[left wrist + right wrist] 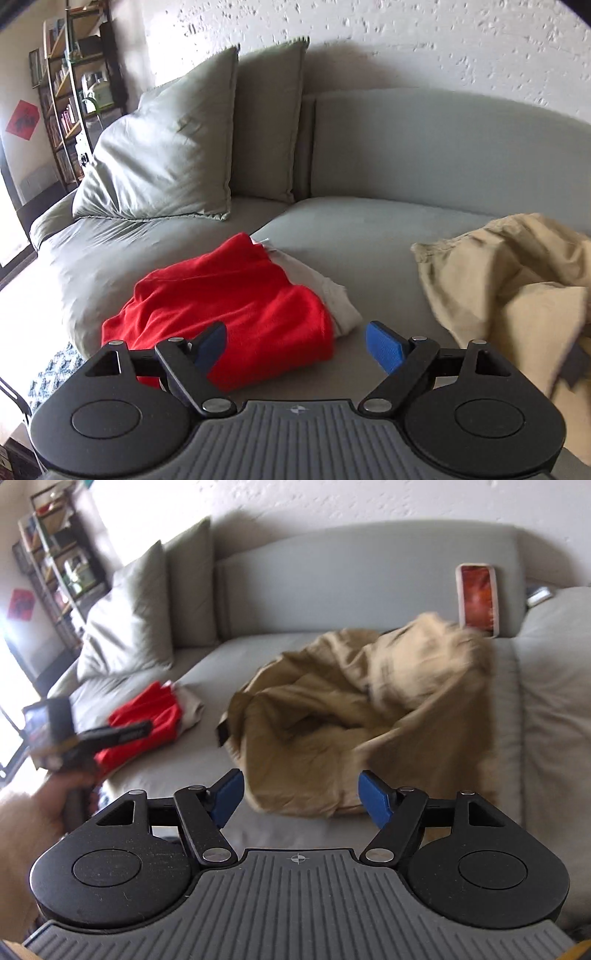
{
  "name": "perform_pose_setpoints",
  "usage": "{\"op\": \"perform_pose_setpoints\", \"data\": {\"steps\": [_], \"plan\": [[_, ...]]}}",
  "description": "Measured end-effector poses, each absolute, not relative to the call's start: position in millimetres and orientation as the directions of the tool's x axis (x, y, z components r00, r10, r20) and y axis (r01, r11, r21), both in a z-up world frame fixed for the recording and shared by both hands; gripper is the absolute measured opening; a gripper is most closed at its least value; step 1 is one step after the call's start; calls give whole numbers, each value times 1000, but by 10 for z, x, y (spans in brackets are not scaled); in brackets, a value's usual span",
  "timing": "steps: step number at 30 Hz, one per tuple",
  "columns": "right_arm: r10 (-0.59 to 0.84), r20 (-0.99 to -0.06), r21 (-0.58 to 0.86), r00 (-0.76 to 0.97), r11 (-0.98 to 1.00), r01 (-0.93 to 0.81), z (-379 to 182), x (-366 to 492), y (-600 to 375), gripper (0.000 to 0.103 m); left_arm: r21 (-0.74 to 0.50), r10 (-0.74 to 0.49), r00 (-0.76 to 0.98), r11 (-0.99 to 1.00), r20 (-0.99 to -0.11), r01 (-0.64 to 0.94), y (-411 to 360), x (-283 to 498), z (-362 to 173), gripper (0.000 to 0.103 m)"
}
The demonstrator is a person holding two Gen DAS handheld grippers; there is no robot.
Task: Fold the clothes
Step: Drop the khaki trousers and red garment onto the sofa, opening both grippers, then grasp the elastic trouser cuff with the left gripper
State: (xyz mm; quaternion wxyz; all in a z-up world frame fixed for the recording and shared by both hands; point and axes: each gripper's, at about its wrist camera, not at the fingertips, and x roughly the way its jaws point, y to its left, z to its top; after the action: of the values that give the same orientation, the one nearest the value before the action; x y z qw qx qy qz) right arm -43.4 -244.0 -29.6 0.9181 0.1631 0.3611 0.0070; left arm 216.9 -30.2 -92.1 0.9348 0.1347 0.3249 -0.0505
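A crumpled tan garment lies bunched on the grey sofa seat, blurred at its upper right. Its left edge shows in the left wrist view as tan garment. A folded red garment rests on a pale folded garment to the left; both appear smaller in the right wrist view, red garment. My left gripper is open, just before the red garment's near edge. My right gripper is open, near the tan garment's front edge, holding nothing. The left gripper also shows, held by a hand.
Two grey-green pillows lean against the sofa back at the left. A red-patterned phone-like item leans on the sofa back at the right. A bookshelf stands beyond the sofa's left end. A patterned rug shows below.
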Motion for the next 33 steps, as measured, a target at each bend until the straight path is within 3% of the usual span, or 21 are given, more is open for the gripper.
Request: {"op": "perform_pose_setpoints", "data": {"steps": [1,4,5,6,8,11,13,15,18,20,21,24,25,27,29,33], "plan": [[147,-660,305,737,949,84,-288,-391,-2374,74,233,33,785,962,-619,143,-248,2301,-966,82],[165,-652,293,740,955,45,-235,-284,-2228,74,282,103,720,950,-686,133,-297,2669,-1159,60],[161,-652,288,741,957,45,-224,-271,-2216,74,301,127,687,943,-715,139,-316,2756,-1235,47],[157,-652,282,742,958,45,-213,-259,-2204,74,317,141,670,937,-729,148,-323,2803,-1278,26],[150,-651,276,744,960,49,-201,-241,-2195,74,342,144,675,924,-724,170,-308,2803,-1283,5],[143,-650,282,747,957,63,-208,-234,-2223,74,214,25,729,962,-684,168,-161,2717,-933,2],[138,-649,286,749,955,72,-213,-229,-2241,74,30,-97,796,989,-597,143,53,2592,-458,0],[134,-647,290,750,954,81,-218,-225,-2260,74,-120,-218,889,975,-403,185,306,2300,165,0],[127,-646,296,753,950,94,-225,-218,-2287,74,-208,-296,951,939,-91,273,598,1846,1038,0],[122,-645,300,755,948,103,-230,-213,-2306,74,-262,-307,952,919,-10,294,753,1713,1362,0],[120,-644,302,755,947,108,-232,-211,-2315,74,-281,-305,952,915,-17,288,803,1705,1415,0],[94,-660,290,745,947,137,-252,-221,-2385,74,-277,-272,947,936,-173,218,834,1801,1236,0],[84,-666,284,741,947,148,-259,-225,-2409,74,-261,-262,927,946,-269,191,802,1849,1029,7],[66,-677,274,733,947,168,-273,-233,-2459,74,-230,-240,866,962,-438,151,733,1898,608,30],[47,-688,263,724,946,189,-287,-240,-2509,74,-224,-244,805,964,-542,142,639,1784,158,33],[10,-710,241,704,943,229,-314,-256,-2608,77,-215,-262,688,964,-676,157,344,1501,-400,57]]}}
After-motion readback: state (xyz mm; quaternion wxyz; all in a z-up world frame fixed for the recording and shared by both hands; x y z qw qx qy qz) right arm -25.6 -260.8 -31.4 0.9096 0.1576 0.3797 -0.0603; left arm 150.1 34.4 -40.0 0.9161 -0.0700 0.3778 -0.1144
